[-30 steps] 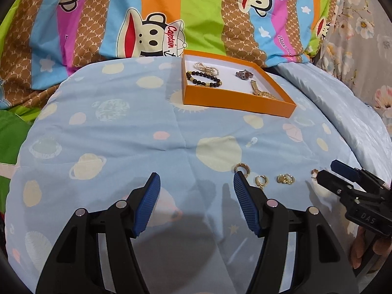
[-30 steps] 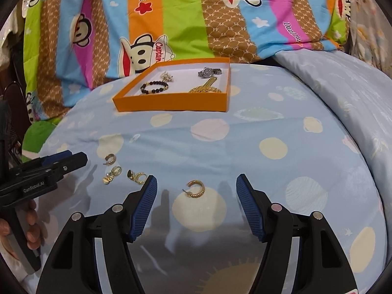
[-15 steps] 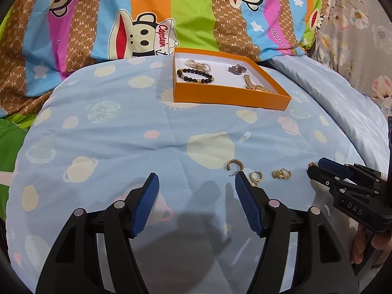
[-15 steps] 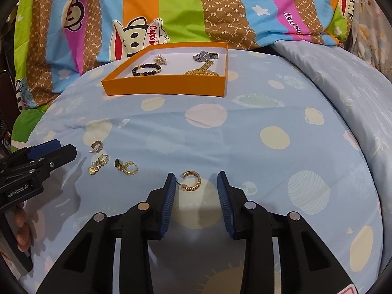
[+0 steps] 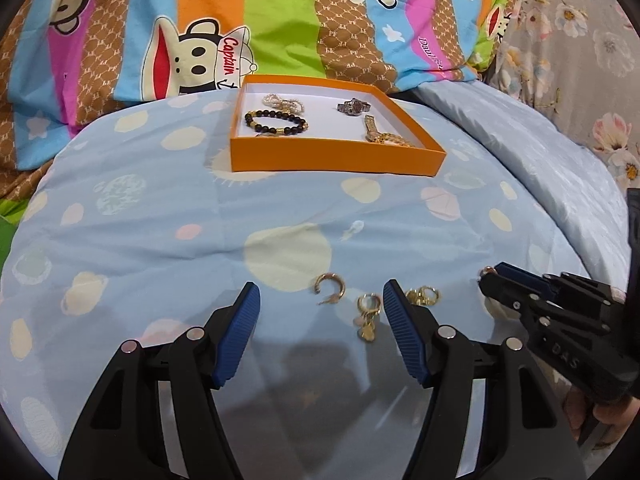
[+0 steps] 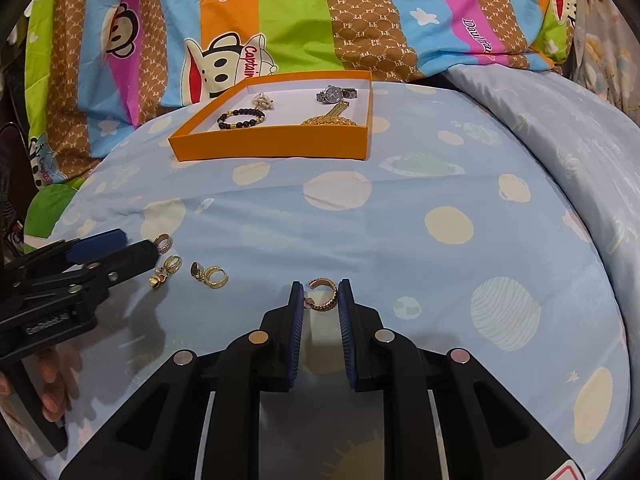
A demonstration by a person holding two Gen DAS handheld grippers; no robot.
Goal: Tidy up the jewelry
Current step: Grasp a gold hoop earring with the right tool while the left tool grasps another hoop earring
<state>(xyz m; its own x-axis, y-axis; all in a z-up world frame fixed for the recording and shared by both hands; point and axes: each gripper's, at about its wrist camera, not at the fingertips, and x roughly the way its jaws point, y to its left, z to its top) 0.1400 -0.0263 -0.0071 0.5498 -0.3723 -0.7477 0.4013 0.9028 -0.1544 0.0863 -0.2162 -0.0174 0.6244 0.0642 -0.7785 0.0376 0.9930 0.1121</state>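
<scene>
An orange tray [image 5: 336, 156] [image 6: 276, 145] on the blue bedspread holds a black bead bracelet [image 5: 276, 121], a pearl piece, a silver watch [image 5: 353, 106] and a gold watch. Several gold earrings lie loose in front. My right gripper [image 6: 320, 298] is shut on a gold hoop earring [image 6: 323, 300] lying on the fabric; it shows at the right of the left wrist view [image 5: 494, 280]. My left gripper [image 5: 322, 312] is open, low over the bedspread, with a gold hoop [image 5: 330, 289] and a dangling earring [image 5: 368, 312] between its fingers. It shows in the right wrist view [image 6: 132, 250].
A striped monkey-print quilt [image 5: 280, 20] rises behind the tray. A paired gold earring [image 5: 422, 295] [image 6: 210, 275] lies between the two grippers. A paler blue cover [image 6: 560, 128] slopes up on the right.
My right gripper has closed from wide open onto the gold hoop earring. My left gripper has moved forward and right, so two earrings now lie between its fingers.
</scene>
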